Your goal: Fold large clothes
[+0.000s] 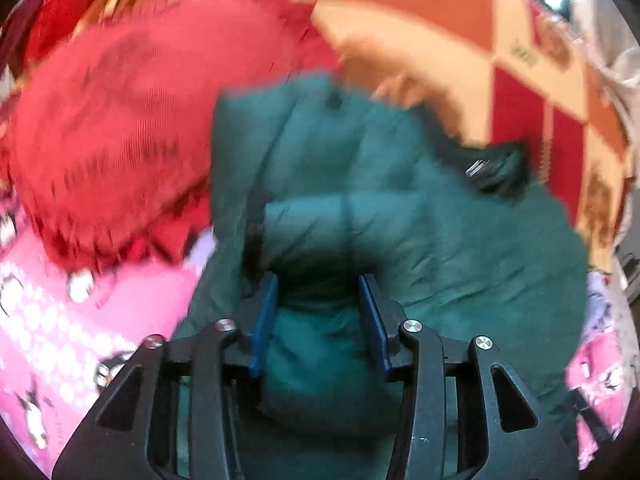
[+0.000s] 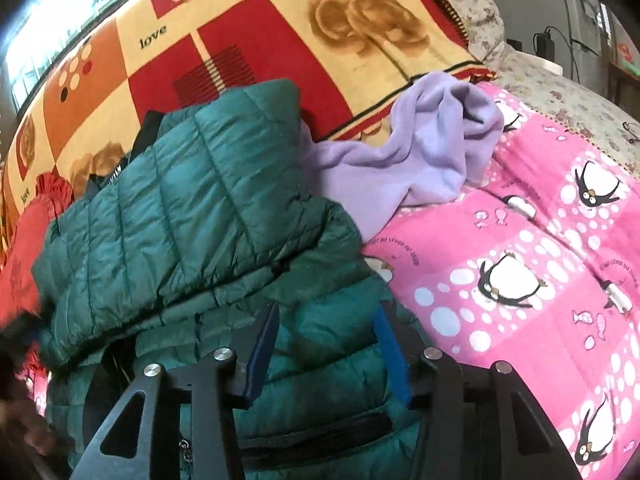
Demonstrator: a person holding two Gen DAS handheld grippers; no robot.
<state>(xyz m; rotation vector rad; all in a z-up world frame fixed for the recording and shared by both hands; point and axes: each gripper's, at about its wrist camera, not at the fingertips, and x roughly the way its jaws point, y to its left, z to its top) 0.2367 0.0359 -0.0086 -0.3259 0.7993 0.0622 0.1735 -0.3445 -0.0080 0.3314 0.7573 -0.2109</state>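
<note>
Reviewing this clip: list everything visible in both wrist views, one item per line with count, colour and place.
puffer jacket: one, dark green, quilted, partly folded, centre of the bed under both grippers
knitted garment: one, red, left of the jacket
fleece garment: one, lilac, crumpled, right of the jacket
penguin blanket: one, pink with white dots, under the clothes
checked blanket: one, red, orange and cream, roses and "love" print, behind the jacket
left gripper: black, blue pads, jaws apart over jacket fabric
right gripper: black, blue pads, jaws apart above the jacket
</note>
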